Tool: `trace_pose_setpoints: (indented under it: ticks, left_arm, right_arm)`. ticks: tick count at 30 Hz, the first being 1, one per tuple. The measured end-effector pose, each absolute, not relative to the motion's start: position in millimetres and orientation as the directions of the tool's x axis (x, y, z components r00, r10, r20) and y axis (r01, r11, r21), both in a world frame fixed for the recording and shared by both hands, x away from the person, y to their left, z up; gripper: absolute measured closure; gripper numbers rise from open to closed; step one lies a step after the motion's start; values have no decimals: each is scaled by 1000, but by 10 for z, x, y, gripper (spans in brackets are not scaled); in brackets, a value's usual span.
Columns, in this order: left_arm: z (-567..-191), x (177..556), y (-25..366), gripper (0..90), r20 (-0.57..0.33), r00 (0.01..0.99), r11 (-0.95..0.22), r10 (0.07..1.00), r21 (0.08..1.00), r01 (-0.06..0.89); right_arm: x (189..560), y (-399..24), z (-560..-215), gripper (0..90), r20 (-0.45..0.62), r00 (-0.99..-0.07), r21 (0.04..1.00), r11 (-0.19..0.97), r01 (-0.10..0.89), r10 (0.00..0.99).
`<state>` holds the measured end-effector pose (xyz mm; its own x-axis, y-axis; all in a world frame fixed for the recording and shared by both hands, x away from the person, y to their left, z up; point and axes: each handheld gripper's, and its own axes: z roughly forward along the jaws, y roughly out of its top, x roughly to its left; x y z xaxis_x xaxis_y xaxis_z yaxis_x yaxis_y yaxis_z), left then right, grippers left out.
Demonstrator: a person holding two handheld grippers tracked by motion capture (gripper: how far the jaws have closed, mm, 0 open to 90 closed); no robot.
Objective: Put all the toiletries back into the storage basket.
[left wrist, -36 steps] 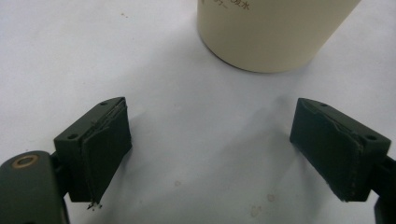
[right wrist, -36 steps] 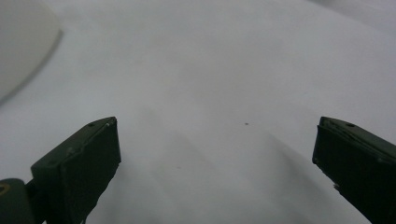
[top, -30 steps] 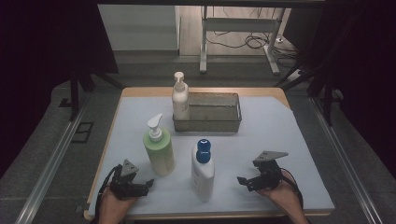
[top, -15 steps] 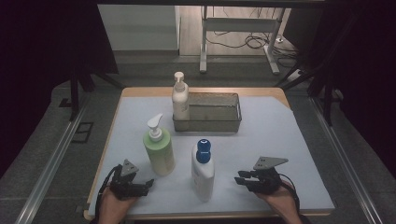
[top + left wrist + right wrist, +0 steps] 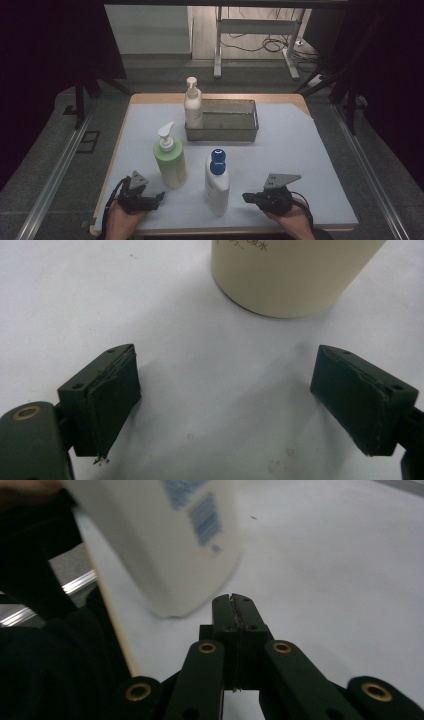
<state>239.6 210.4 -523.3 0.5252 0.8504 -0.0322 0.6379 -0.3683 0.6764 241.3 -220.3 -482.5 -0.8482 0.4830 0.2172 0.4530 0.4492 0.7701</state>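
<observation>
A green pump bottle and a white bottle with a blue cap stand side by side on the near part of the mat. My left gripper lies low at the near left, open and empty, pointing at the green bottle's base. In the left gripper view that base looks cream and sits just beyond the wide-apart jaws. My right gripper points left at the white bottle's foot. Its jaws have just been closing and now meet with nothing between them, a short way from the white bottle.
A grey mesh basket stands at the back middle of the pale mat. A white pump bottle is at its left end; I cannot tell whether it is inside. The table's front edge runs just behind both hands.
The right gripper's jaws went from wide open to shut, and the hand slid left toward the white bottle. The left gripper and the bottles kept still.
</observation>
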Motion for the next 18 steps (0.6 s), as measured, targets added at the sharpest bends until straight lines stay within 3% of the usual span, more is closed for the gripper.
trace_pose_setpoints:
  ticks: [18]
  left_arm:
    - [-5233,2396,2103,121,-33,525,-368,851,677,638]
  right_arm:
    - [2142,-1785,-4813,892,224,-918,805,468,364,327]
